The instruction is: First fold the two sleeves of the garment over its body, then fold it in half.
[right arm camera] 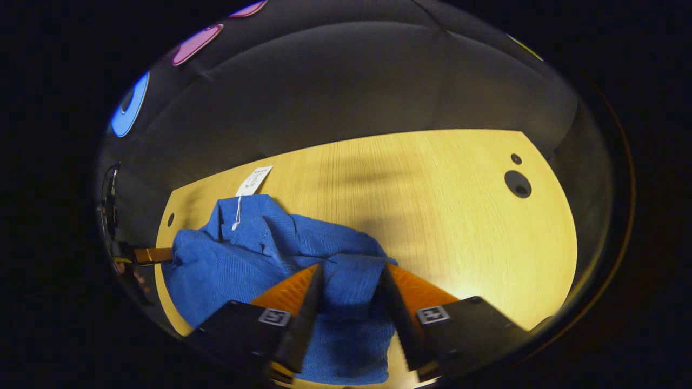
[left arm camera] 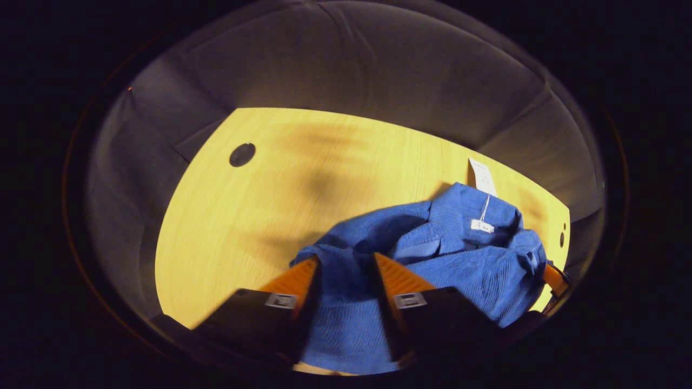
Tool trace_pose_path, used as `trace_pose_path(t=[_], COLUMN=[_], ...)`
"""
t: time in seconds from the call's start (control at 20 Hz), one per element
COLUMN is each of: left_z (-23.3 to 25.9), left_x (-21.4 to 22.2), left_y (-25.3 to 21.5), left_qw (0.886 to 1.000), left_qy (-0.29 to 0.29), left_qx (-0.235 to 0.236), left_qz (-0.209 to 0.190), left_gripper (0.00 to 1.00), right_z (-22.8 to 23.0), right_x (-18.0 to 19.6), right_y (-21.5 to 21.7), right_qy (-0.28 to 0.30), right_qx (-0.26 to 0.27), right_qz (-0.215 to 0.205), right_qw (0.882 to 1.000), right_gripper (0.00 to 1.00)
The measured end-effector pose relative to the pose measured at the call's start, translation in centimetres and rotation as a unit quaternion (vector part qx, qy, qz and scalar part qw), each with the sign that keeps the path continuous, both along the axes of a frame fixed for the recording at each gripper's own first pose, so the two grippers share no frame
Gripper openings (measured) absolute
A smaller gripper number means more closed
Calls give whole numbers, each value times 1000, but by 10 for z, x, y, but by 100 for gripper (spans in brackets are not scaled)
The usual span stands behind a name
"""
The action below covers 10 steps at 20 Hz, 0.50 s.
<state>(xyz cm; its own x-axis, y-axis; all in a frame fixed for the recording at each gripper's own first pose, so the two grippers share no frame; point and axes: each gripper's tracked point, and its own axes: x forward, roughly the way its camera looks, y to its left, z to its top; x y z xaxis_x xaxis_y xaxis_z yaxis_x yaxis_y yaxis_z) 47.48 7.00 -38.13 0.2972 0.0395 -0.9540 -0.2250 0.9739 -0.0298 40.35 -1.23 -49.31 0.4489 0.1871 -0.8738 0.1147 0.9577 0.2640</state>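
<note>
On the pale wooden table point(right arm camera: 459, 227) our ribbed blue knit garment point(left arm camera: 459, 259) lies bunched near its front edge, and with the left gripper point(left arm camera: 346, 273) and right gripper point(right arm camera: 351, 281) spread apart over cloth, clamping nothing, we should pinch each sleeve's edge.

Blue ribbed garment point(left arm camera: 465, 265) lies crumpled on the table, tag attached.

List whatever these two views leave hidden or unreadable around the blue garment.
- Blue ribbed-knit garment: its near hem, in the left gripper view, is hidden behind the left hand-held gripper.
- White paper hang tag: print too small in the right gripper view.
- Right hand-held gripper: finger contact with the cloth unclear.
</note>
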Motion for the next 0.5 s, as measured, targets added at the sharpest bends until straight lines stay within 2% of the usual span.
trace_pose_path(t=[0.1,0.25,0.5], left_z=[13,31,61], left_x=[3,1,-2], left_y=[2,-4,-21], left_qw=[1000,999,994], left_qy=[-23,-45,-80], left_qx=[7,16,32], left_qz=[5,-16,-61], left_gripper=[86,86,86], right_z=[16,36,63], right_x=[9,9,0], right_y=[-7,-7,-8], right_qy=[-35,-53,-75], right_qx=[-14,-13,-44], right_qz=[1,-1,24], right_qw=[999,999,996], right_gripper=[99,98,99])
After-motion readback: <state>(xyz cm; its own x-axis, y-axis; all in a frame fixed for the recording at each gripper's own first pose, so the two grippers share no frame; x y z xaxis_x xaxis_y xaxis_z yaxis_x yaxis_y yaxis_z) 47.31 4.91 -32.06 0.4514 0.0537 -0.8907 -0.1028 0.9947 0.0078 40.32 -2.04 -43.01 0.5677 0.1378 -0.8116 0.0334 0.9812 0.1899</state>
